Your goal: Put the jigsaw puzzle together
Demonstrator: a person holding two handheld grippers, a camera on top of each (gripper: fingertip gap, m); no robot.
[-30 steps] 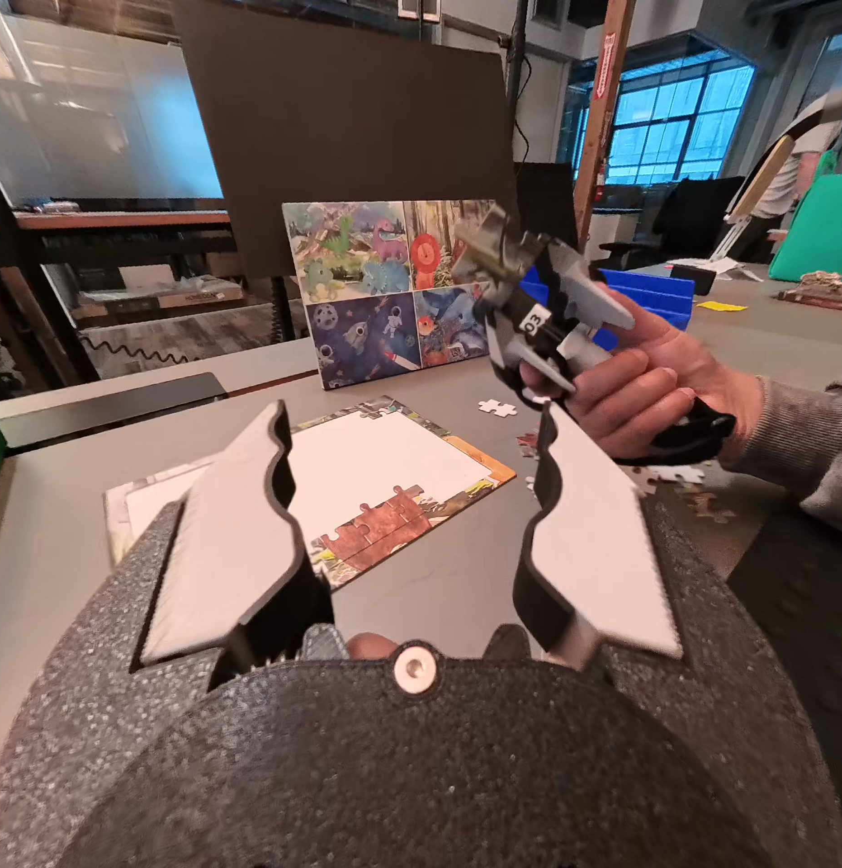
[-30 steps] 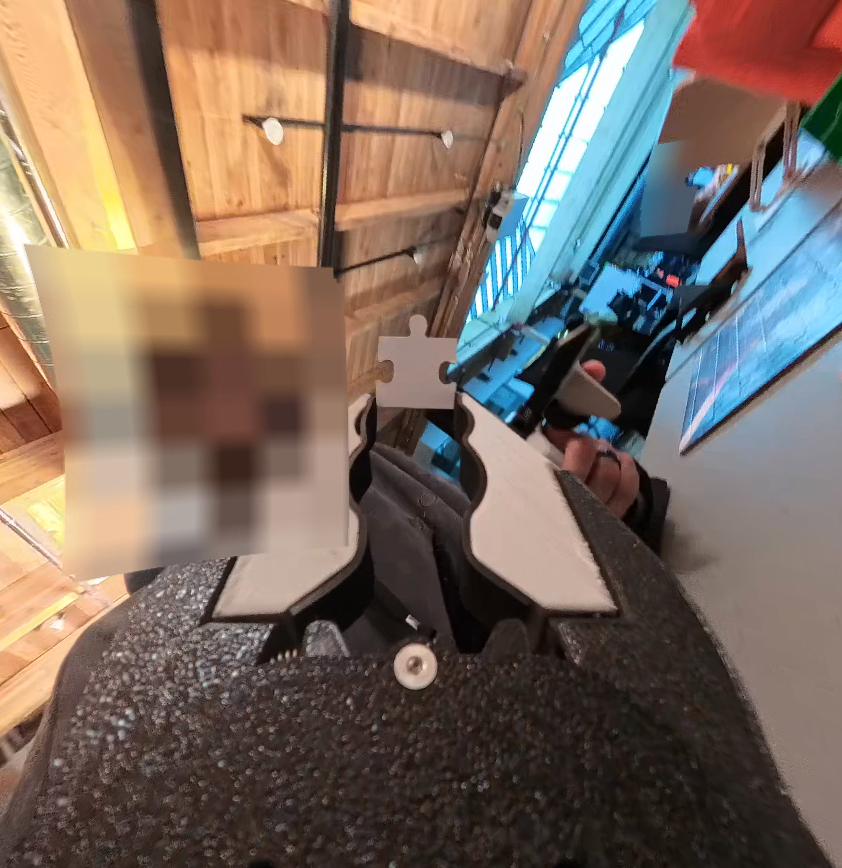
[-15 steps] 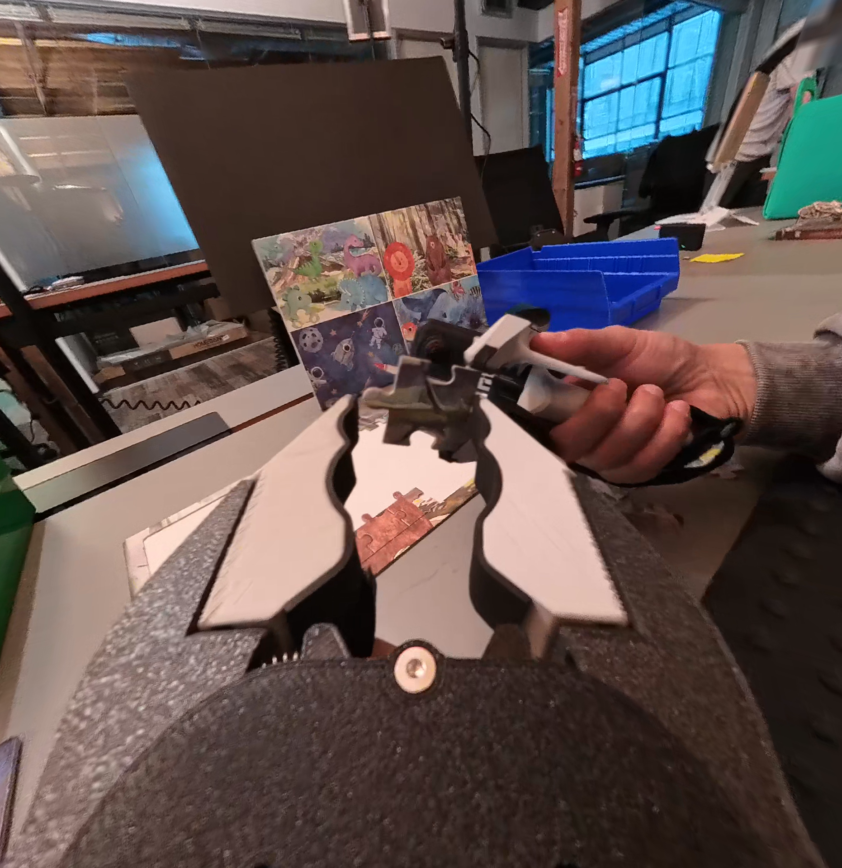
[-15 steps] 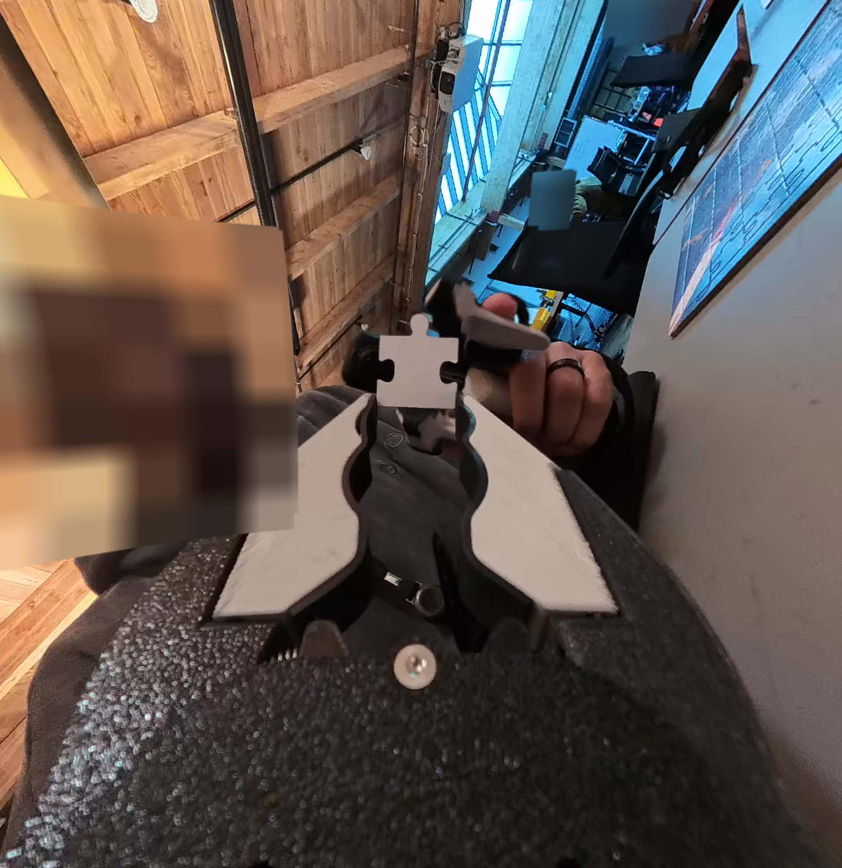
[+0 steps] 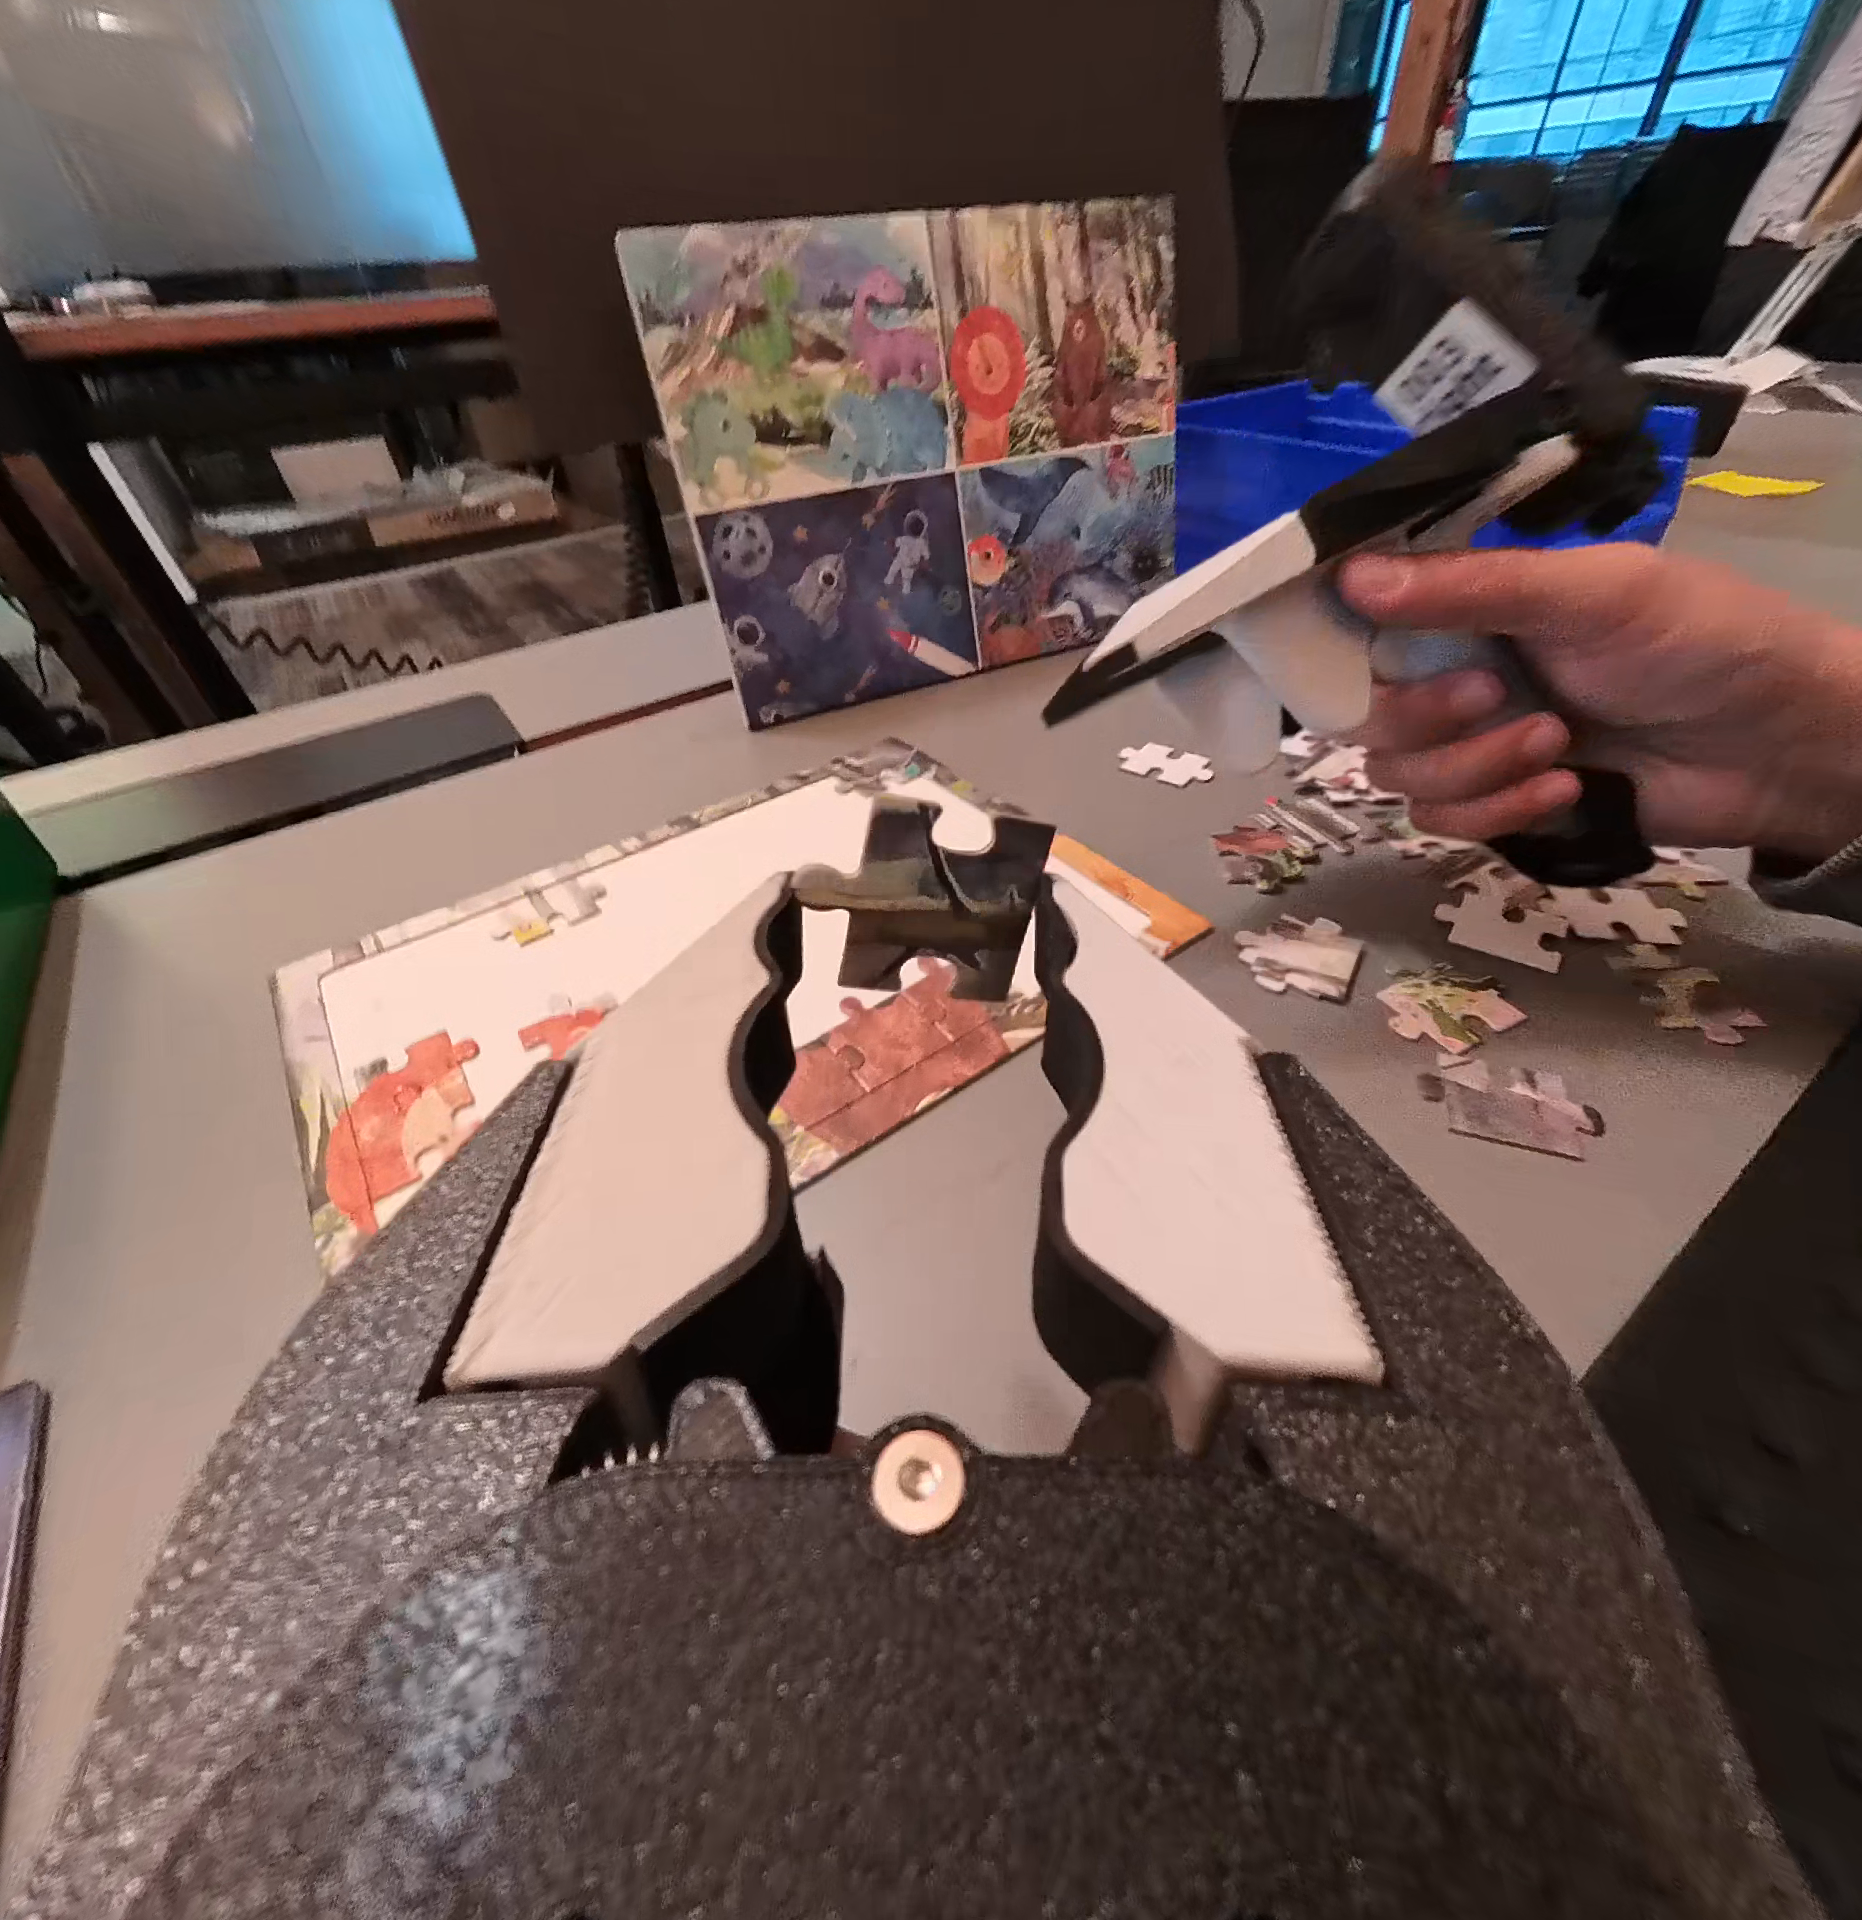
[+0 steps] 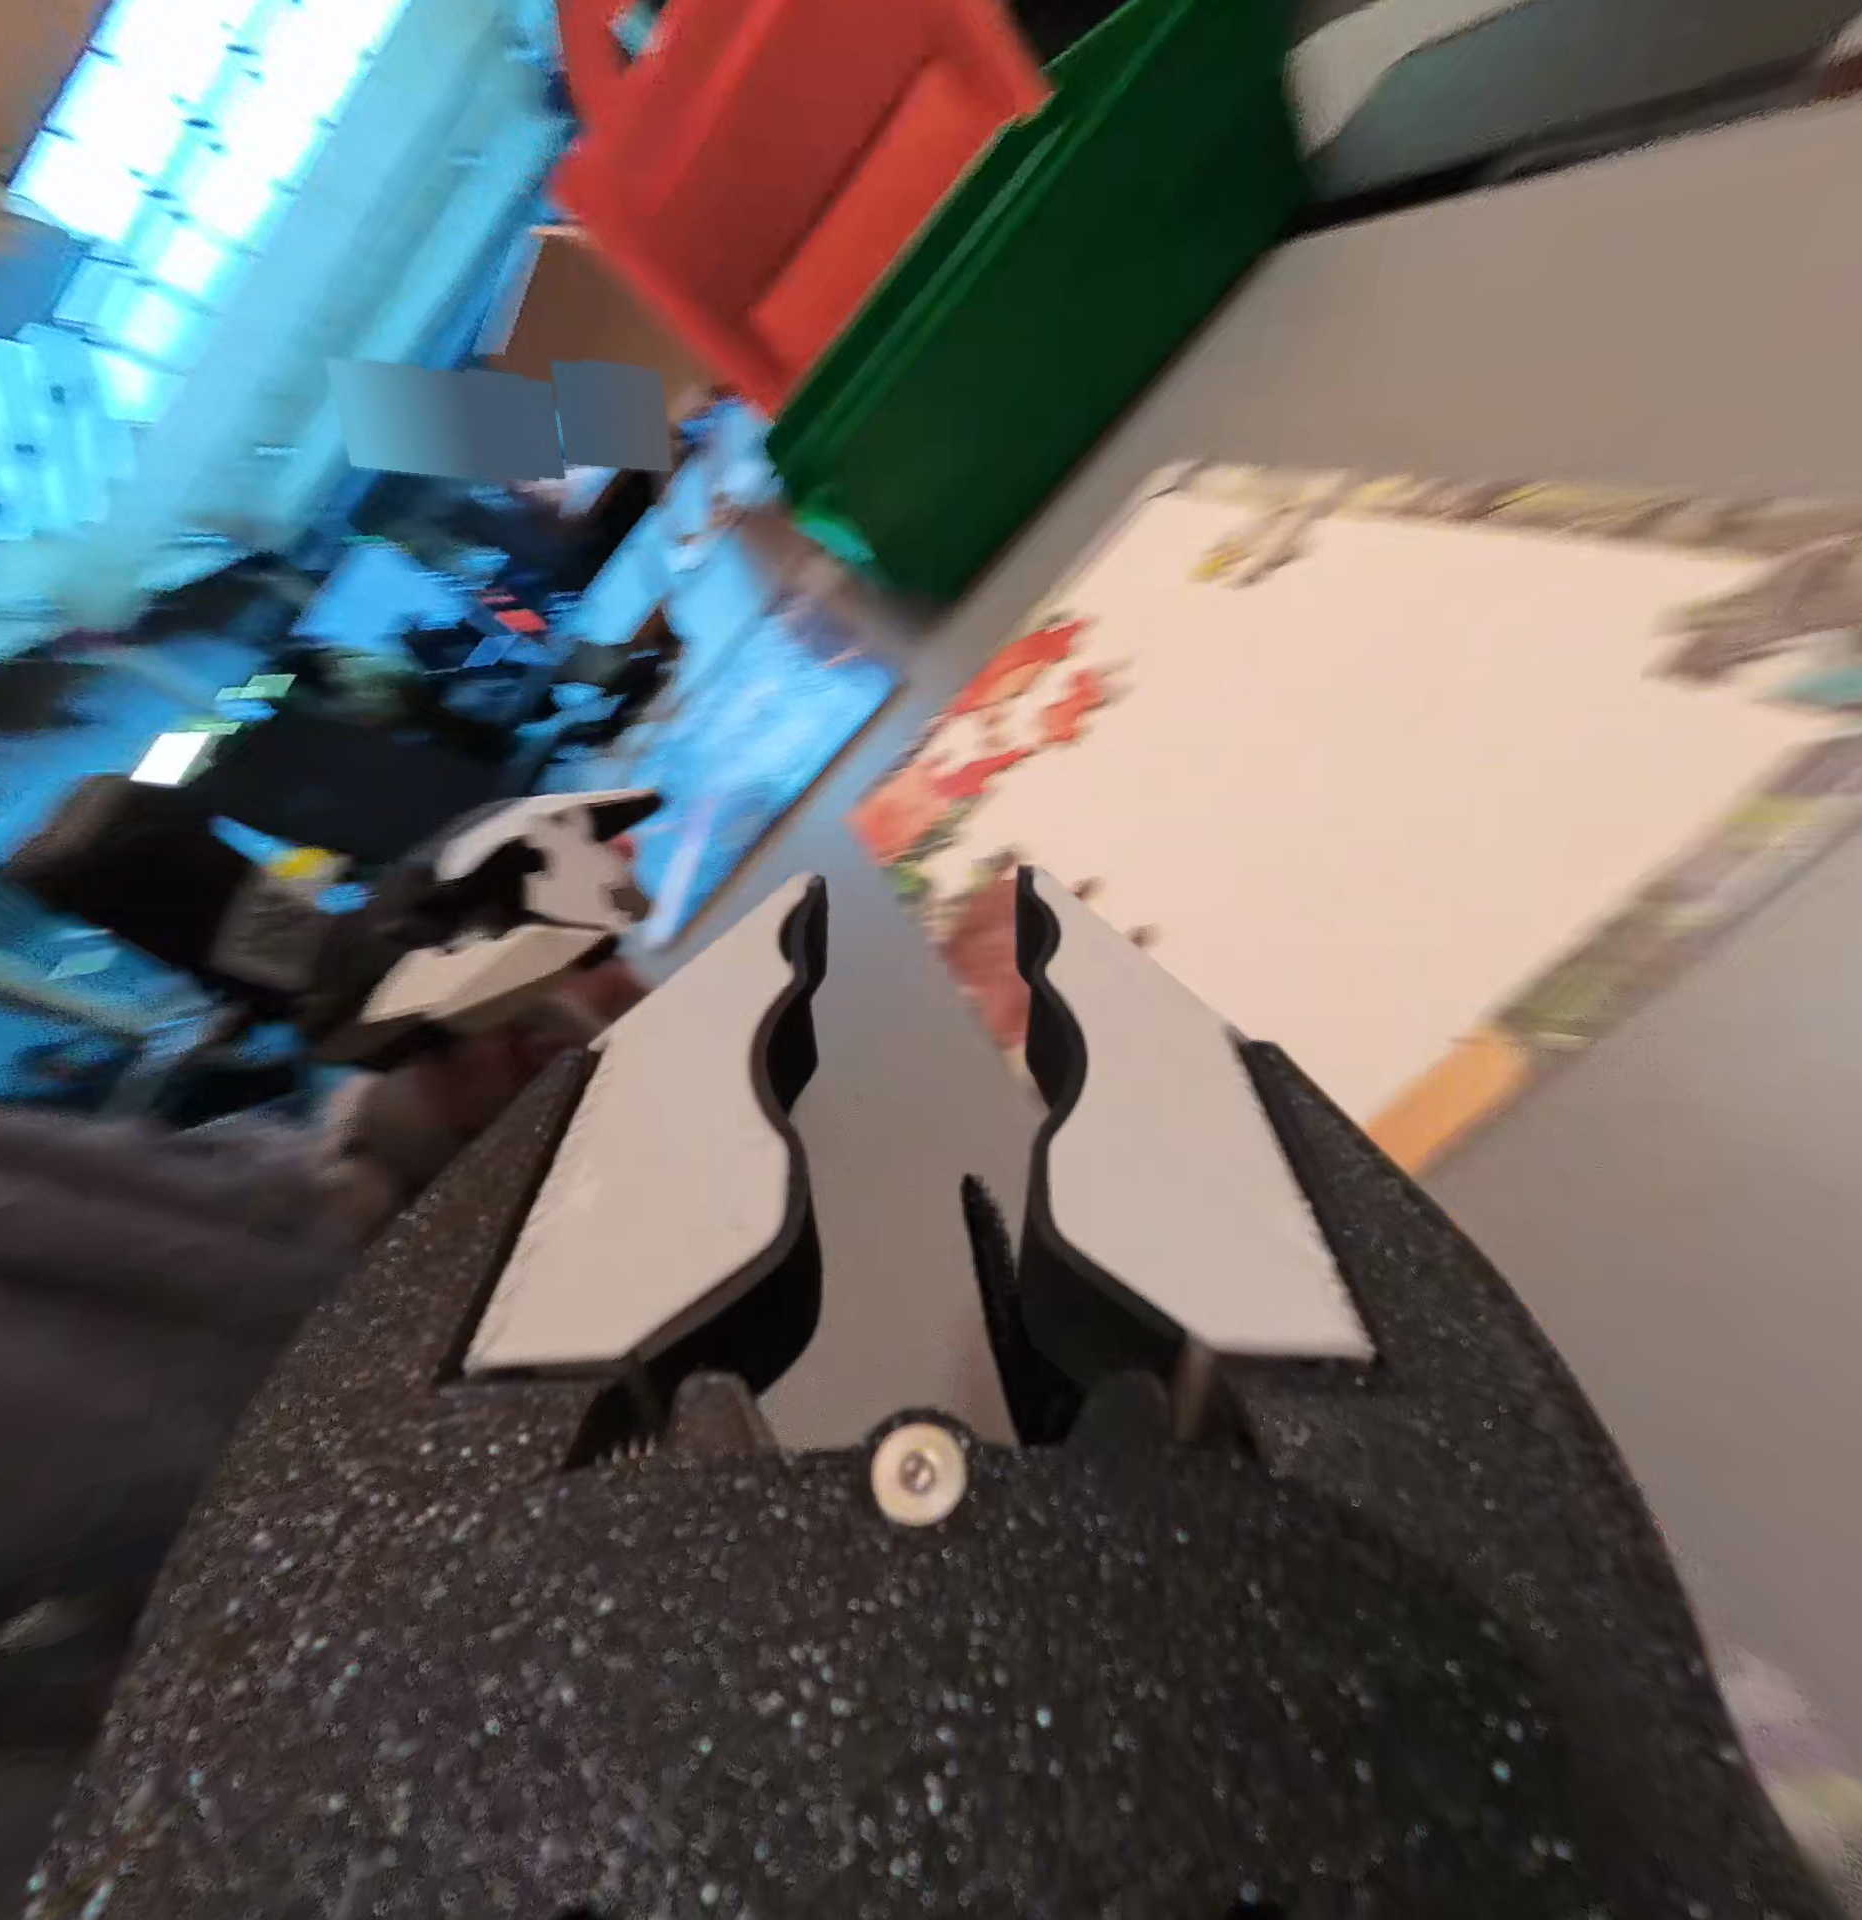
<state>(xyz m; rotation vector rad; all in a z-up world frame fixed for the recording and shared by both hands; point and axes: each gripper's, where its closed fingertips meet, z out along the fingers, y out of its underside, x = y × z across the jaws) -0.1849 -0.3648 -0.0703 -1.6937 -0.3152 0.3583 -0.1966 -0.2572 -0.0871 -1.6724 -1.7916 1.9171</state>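
The left claw grips a dark puzzle piece between its tips, above the puzzle board on the counter, while the right claw hangs open and empty beside that board.

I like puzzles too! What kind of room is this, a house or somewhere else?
Probably a workshop or warehouse-style workspace, not a house. The grey work table stands in a big open room with large gridded blue-lit windows, a blue plastic storage bin, and a green plastic crate beside a red one.
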